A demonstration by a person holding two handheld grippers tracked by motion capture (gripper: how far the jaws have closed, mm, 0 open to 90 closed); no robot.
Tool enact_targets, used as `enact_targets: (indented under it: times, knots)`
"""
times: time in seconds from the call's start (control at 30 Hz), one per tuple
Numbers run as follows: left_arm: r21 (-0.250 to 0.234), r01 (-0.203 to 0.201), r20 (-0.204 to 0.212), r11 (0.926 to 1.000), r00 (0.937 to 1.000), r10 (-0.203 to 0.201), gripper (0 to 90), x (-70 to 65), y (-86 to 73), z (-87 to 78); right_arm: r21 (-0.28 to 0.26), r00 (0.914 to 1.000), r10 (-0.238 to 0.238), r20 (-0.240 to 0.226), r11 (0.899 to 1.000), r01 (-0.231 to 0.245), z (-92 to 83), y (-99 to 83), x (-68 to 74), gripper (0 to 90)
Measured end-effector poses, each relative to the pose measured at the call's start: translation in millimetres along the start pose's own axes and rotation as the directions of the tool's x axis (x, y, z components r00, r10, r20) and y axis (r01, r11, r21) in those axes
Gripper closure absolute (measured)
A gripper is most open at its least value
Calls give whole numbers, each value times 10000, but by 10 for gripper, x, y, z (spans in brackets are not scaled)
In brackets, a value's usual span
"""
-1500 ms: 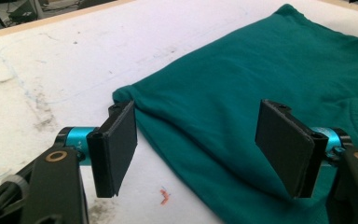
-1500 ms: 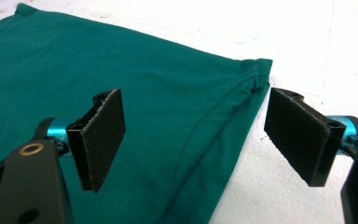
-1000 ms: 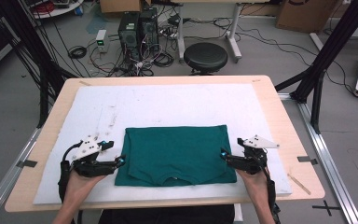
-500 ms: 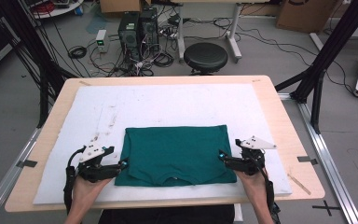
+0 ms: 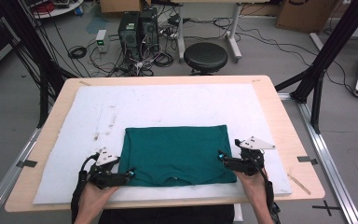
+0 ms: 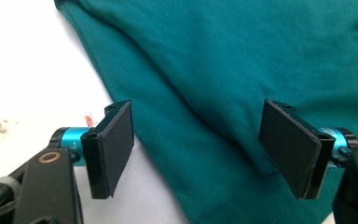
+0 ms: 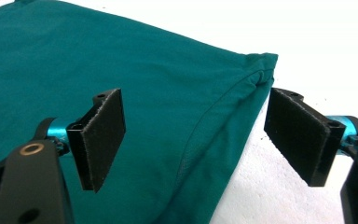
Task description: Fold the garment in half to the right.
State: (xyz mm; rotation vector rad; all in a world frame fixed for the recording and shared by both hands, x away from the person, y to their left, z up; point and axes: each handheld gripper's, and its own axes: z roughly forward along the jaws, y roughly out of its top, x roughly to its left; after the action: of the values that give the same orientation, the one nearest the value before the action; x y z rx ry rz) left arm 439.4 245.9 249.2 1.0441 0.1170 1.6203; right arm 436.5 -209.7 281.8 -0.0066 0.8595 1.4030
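Grippers at near edge of bench: left gripper (image 5: 129,175) jaws spread wide over shirt's near left corner, right gripper (image 5: 220,157) jaws spread over near right corner, nothing pinched. Folded green shirt (image 5: 177,154) lies flat on white mat (image 5: 168,105), middle of bench (image 5: 284,112).

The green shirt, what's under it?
The shirt lies flat on a white mat, which shows all around it and rests on the wooden table. The mat right beneath the cloth is covered, so anything there is hidden.
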Motion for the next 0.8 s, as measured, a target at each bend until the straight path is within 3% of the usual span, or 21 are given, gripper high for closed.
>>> enact_targets:
  times: [0.5,0.8]
  knots:
    - [-181,21,-11,9998,10000,-21,308,-15,-32,-13,83,9999,-139,-10,9999,139,18,-4,38,209]
    - [-303,-139,269,9994,9995,148,414,-22,-46,-24,135,9998,-183,-53,9997,183,31,2,64,209]
